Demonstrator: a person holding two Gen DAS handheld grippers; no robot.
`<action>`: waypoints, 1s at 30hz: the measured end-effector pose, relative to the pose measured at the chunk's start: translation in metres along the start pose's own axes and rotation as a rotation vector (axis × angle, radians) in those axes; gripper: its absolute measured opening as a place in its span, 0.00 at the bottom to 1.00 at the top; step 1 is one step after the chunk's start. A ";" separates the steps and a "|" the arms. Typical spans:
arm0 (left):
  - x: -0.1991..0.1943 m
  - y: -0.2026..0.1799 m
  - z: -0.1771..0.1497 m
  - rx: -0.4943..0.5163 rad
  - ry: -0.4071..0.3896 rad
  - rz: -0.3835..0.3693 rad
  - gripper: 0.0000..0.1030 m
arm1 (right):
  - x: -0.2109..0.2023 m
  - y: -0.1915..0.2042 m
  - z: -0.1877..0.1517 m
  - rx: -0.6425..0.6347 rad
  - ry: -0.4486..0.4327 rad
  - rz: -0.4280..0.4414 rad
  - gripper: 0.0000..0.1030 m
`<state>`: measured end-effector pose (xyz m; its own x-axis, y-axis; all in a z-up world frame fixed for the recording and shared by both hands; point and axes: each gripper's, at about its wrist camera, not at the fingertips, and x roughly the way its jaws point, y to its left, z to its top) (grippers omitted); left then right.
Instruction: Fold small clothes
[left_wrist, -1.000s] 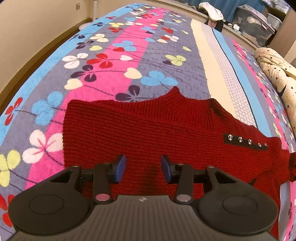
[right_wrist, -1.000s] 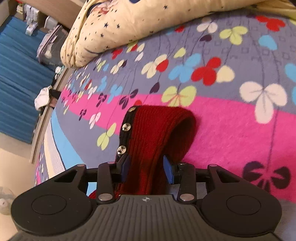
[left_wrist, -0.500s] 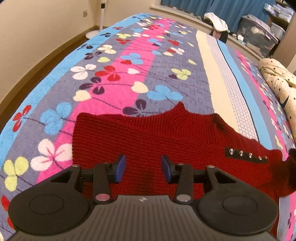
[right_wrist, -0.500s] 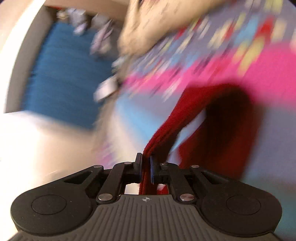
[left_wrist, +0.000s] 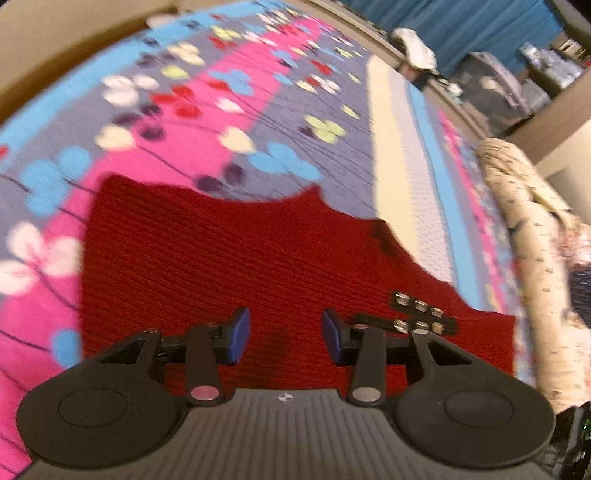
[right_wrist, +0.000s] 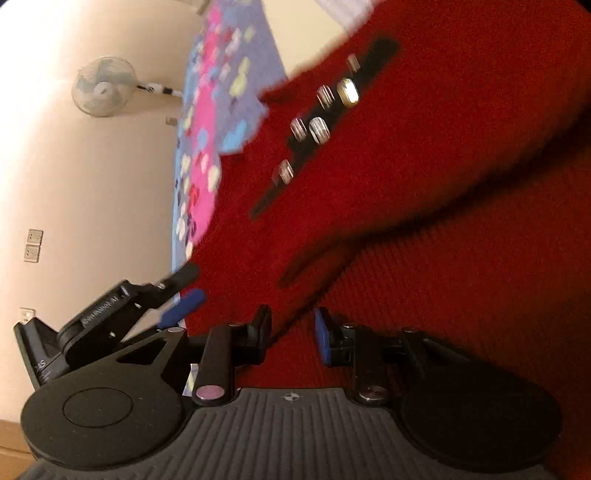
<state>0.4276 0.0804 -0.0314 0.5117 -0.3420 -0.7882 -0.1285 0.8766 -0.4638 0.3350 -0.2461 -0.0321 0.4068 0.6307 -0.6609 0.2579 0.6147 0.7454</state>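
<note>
Sweater (left_wrist: 229, 266): flat on bedspread (left_wrist: 207, 122).
Studded strips (left_wrist: 424, 317): sweater's right part.
Quilt roll (left_wrist: 532, 236): bedspread's right edge.
Left gripper (left_wrist: 285, 330): over sweater's near hem.

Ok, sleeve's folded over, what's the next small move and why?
Probably draw the right gripper back off the sweater. It is open with the sleeve lying across the body, stud strips side by side, and the left gripper open too.

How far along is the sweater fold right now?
Done: the right sleeve, with its black studded strip, lies folded in over the red sweater, beside the matching strip on the body. In hand: nothing; the right gripper and left gripper both hang open over the knit. Left: the sweater body looks spread flat on the bedspread, so further folds appear to remain.
</note>
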 end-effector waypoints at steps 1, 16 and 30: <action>0.004 -0.003 -0.002 0.000 0.011 -0.035 0.45 | -0.008 0.006 0.001 -0.042 -0.043 -0.011 0.28; 0.058 -0.062 -0.044 0.219 -0.040 -0.122 0.19 | -0.050 -0.029 0.014 0.107 -0.269 -0.173 0.25; -0.059 0.013 -0.006 -0.004 -0.229 0.398 0.15 | -0.112 0.026 0.040 -0.231 -0.594 -0.216 0.39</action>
<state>0.3910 0.1098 0.0067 0.5966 0.1056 -0.7956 -0.3562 0.9232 -0.1445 0.3308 -0.3193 0.0653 0.7971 0.1556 -0.5835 0.2201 0.8249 0.5207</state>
